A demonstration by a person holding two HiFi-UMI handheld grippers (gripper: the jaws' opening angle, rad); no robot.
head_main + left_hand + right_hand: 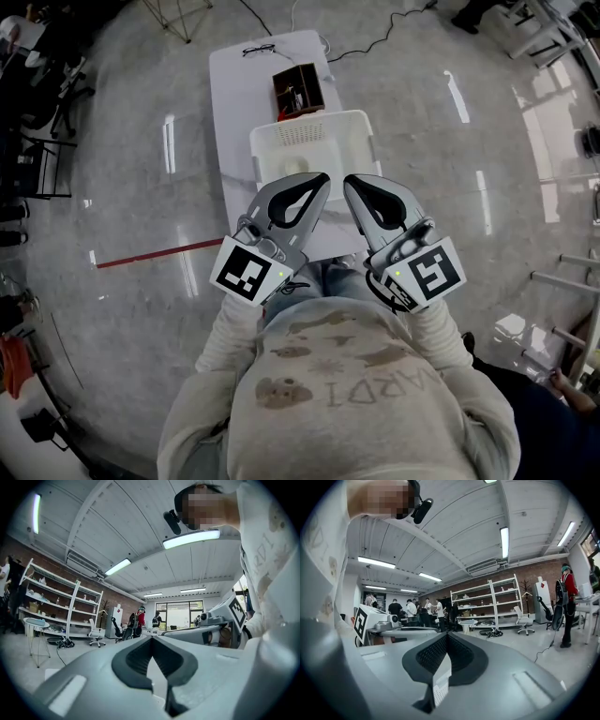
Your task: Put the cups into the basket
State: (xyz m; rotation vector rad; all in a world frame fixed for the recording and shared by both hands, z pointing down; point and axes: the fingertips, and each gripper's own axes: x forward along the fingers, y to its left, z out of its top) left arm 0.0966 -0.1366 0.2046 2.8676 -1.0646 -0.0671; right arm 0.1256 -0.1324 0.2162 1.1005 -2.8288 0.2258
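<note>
Currently: both grippers closed and empty, held near the chest

Left gripper (pixel 317 187) and right gripper (pixel 354 187) have their jaw tips pressed together in their own views, with nothing pinched (only the hollow behind the tips). In the head view they angle toward each other, tips near but apart, overlapping the near edge of the white basket (pixel 367 141). The basket sits on the white table (pixel 234 94), with a dark red box (pixel 298 89) just behind it and glasses (pixel 260 50) at the far end. A pale round shape (pixel 298 167) lies inside the basket; can't tell if it's a cup.

Basket (pixel 361 120) near edge hidden behind the left hand-held gripper (pixel 324 176)
</note>
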